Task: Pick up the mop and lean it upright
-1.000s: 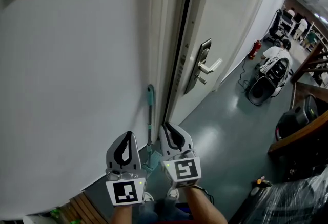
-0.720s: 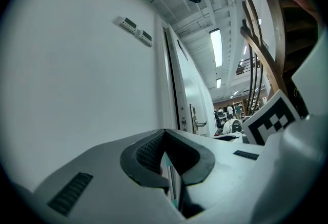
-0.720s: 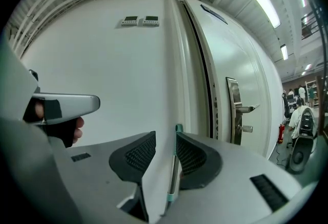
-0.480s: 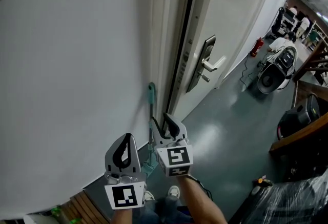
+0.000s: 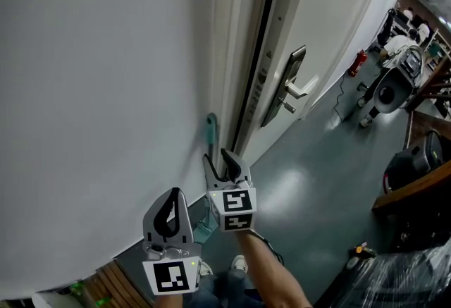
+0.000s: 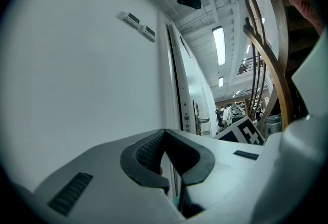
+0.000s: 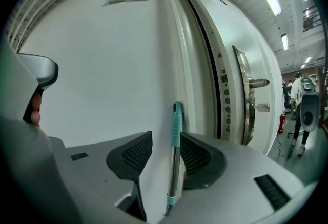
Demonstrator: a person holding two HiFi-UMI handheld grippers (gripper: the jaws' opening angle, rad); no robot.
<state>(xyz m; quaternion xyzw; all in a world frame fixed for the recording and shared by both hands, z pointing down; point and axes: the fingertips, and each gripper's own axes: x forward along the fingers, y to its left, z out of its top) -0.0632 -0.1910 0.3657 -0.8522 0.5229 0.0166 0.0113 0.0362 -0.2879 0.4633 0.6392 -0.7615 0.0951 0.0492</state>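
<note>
Now the right hand-held gripper (image 5: 217, 156), further forward than before, has just opened its jaws astride the mop handle (image 7: 176, 125) leaning upright on the wall (image 5: 106, 123); the left hand-held gripper (image 6: 164, 138) stays closed, empty.

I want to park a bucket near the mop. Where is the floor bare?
Bare: the glossy floor in front of the door, right of the mop. Crowded: the wood rail and wrapped bundle at lower right, and the far corridor with people and equipment.
</note>
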